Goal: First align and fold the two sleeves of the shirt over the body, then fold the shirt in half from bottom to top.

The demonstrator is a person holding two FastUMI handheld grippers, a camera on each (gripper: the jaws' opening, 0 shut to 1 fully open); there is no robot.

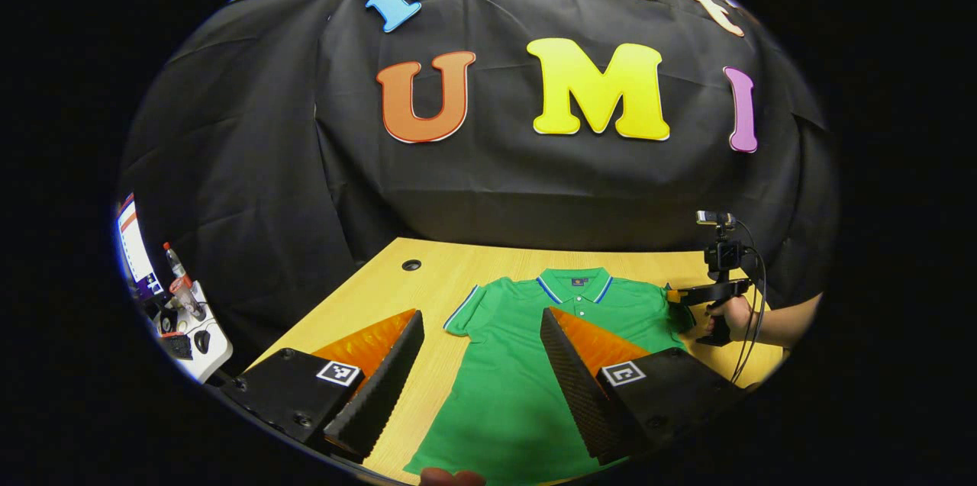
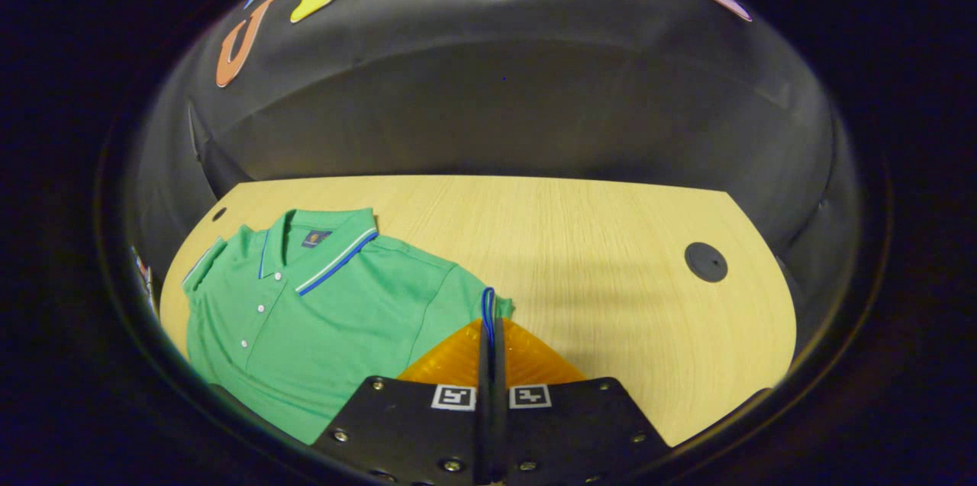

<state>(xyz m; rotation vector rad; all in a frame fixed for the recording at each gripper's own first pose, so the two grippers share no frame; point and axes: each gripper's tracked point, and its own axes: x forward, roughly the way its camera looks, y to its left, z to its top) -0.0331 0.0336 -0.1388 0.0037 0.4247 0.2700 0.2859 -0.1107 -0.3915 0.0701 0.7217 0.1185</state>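
The green polo shirt point(image 1: 527, 364) lies flat and face up on the wooden table point(image 1: 427, 280), its collar toward the black cloth wall and its hem toward the bottom of the frame in the left gripper view. In the right gripper view the shirt point(image 2: 305, 318) fills the lower left, with the blue-and-white trimmed collar point(image 2: 328, 257) open and the button placket running down the chest. My right tongs point(image 2: 488, 318) are pressed together on the cuff of one sleeve point(image 2: 477, 303), whose blue-edged hem stands pinched between the two fingers at the bottom centre of that view. In the left gripper view I see those right tongs point(image 1: 675, 295) at the far right, held by my hand point(image 1: 733, 316) at the shirt's sleeve. My left tongs point(image 1: 481, 326) hang spread wide above the lower body of the shirt, gripping nothing, one finger over bare table and the other over green cloth. A dark round grommet point(image 2: 706, 262) sits in the table at the right, and a side table with bottles point(image 1: 179, 280) shows at the far left of the left gripper view.
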